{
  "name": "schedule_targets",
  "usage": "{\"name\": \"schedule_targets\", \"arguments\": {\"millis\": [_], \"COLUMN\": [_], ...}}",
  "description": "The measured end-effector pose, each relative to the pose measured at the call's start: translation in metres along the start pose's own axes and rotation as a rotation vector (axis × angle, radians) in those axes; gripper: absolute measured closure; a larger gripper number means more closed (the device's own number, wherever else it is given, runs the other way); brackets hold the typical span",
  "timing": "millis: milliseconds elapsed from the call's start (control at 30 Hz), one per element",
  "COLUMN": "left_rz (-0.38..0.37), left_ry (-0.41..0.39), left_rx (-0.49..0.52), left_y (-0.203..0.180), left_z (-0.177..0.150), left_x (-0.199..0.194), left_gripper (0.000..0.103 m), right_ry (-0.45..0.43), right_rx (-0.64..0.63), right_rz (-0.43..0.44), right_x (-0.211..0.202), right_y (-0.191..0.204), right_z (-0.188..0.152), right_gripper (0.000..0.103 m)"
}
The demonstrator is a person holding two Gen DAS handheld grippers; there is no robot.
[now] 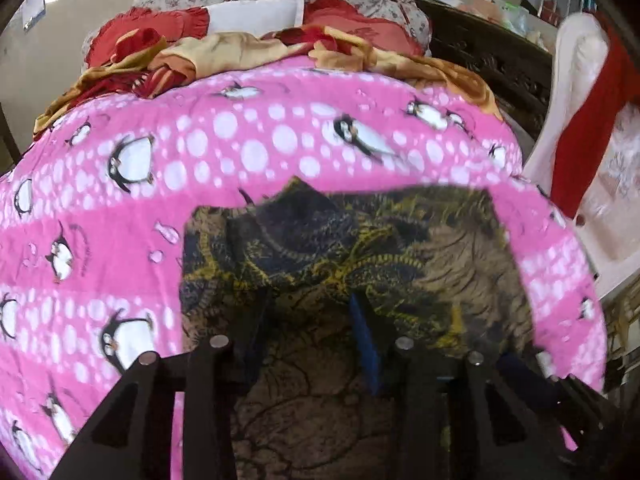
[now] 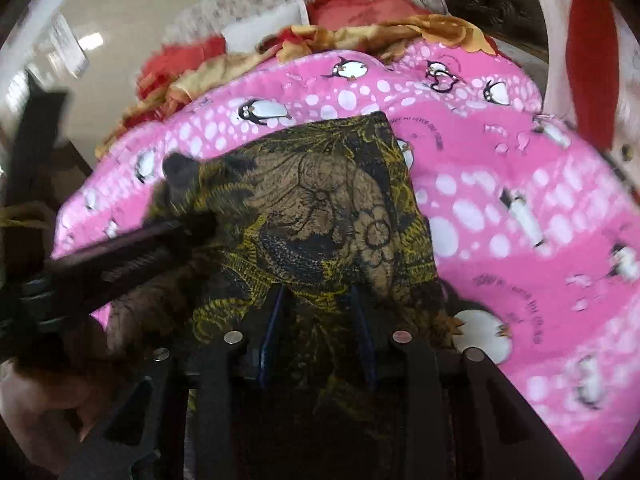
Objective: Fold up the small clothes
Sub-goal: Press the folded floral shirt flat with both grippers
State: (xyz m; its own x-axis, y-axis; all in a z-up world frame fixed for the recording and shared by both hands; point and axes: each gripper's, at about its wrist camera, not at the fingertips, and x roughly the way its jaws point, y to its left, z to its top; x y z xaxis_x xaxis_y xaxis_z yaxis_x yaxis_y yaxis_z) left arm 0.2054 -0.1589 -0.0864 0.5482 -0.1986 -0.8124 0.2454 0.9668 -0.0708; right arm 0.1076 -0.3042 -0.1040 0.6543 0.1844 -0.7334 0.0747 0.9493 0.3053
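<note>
Patterned brown-and-yellow cloth [image 2: 320,208] lies right under both cameras, spread on the pink penguin blanket [image 1: 120,248] so it folds flat. Right gripper [image 2: 318,312] seems pinched on its near edge; left gripper [image 1: 312,320] jaws half-open, grip unclear.

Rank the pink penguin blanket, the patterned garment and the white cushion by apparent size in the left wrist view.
1. pink penguin blanket
2. patterned garment, though nearness to the camera enlarges it
3. white cushion
</note>
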Motion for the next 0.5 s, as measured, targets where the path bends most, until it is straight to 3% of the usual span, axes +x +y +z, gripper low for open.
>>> {"name": "schedule_targets", "arguments": {"millis": [100,233,300,333,400,500], "left_rz": [-0.019,-0.008,-0.039,-0.088,-0.116,-0.135], "left_ry": [-0.044,-0.025,-0.004,-0.004,-0.056,-0.134], "left_rx": [0.009,0.026,0.024,0.023,0.014,0.008], "left_y": [-0.001,-0.007,-0.007,-0.001,0.013,0.046], "left_z": [-0.007,-0.005,0.004,0.010,0.018,0.018], "left_x": [0.000,0.003,-0.001,-0.011,-0.038,-0.084], "left_gripper": [0.051,0.045,0.045,0.045,0.045,0.027], "right_ry": [-0.093,-0.101,-0.103,-0.106,-0.112,-0.105], "right_rx": [-0.032,-0.037,-0.033,-0.033,-0.034,-0.032], "right_rz": [0.018,0.019,0.033,0.036,0.040,0.039], "right_x": [-0.006,-0.005,-0.006,-0.008,-0.008,-0.009], "right_y": [-0.001,-0.002,-0.005,-0.005,-0.004,-0.004], "right_z": [-0.016,-0.015,-0.015,-0.016,-0.017,-0.016], "right_gripper": [0.067,0.067,0.067,0.067,0.067,0.066]}}
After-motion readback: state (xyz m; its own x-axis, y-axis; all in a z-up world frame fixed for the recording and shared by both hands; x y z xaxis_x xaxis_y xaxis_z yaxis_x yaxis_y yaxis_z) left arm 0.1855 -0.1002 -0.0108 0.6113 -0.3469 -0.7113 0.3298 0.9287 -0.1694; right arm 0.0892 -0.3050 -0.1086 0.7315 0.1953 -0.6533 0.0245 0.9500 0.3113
